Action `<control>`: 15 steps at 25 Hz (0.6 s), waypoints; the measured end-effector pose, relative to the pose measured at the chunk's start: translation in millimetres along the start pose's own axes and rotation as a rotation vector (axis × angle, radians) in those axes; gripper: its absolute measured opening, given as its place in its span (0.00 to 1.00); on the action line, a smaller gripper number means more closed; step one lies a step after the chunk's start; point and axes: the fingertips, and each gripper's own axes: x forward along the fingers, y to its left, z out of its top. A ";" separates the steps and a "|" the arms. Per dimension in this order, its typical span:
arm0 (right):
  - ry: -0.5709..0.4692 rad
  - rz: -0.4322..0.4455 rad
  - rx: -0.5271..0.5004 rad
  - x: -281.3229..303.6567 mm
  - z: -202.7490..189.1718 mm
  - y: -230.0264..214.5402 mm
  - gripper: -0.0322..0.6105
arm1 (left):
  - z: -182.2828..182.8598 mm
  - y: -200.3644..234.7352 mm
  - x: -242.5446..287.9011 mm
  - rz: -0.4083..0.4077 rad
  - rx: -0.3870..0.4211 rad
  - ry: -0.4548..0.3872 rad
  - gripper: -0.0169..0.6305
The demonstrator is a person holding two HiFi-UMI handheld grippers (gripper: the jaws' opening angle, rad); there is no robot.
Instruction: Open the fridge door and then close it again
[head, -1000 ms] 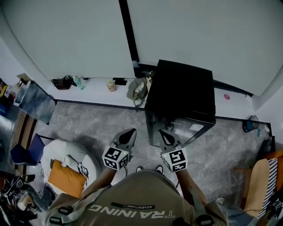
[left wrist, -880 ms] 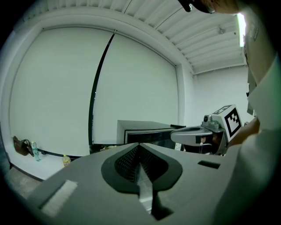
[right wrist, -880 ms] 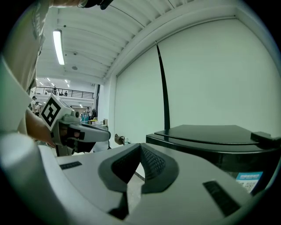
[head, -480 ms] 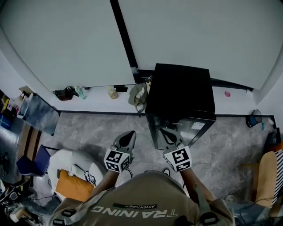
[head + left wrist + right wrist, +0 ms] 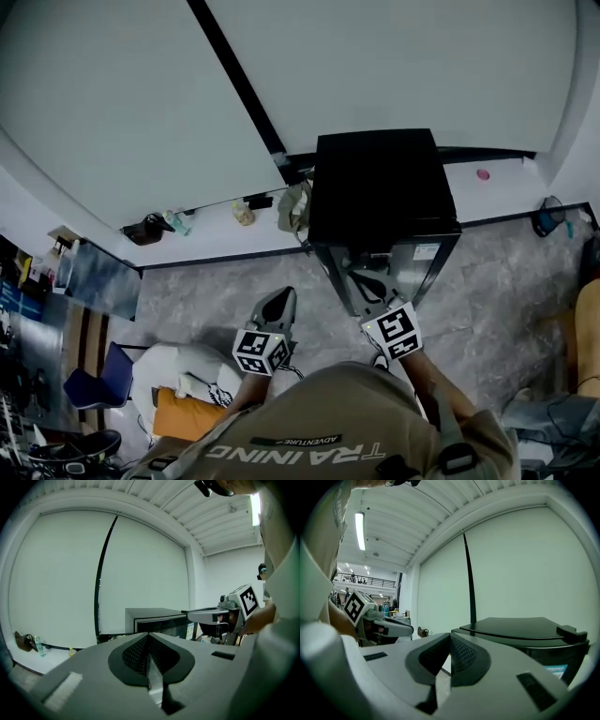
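The black fridge (image 5: 380, 183) is standing shut at the floor's far edge, against the wall. The left gripper (image 5: 279, 302) and right gripper (image 5: 366, 284) are hovering before it, clenched on nothing. The person's shirt (image 5: 309, 441) is showing "TRAINING" and "ADVENTURE".

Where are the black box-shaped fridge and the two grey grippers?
black box-shaped fridge (image 5: 380, 183), head view, top panel.
left gripper (image 5: 279, 302), head view, between closed tips.
right gripper (image 5: 364, 281), head view, between closed tips.

A small black fridge (image 5: 380, 178) stands upright on the grey floor (image 5: 225, 281), its back to the white wall (image 5: 394, 66). Its glossy front door (image 5: 403, 272) is shut and bears 1 pale label (image 5: 419, 251).
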 end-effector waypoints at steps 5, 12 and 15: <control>-0.006 0.003 0.006 0.1 -0.7 4.6 0.04 | 0.9 3.6 -2.5 0.004 0.006 -0.010 0.03; -0.020 -0.006 0.015 3.5 -0.4 10.6 0.04 | 0.5 10.7 -4.7 0.019 -0.012 -0.021 0.03; -0.007 -0.009 0.029 1.3 -7.2 13.3 0.04 | -3.3 8.1 -2.7 0.014 -0.026 -0.020 0.03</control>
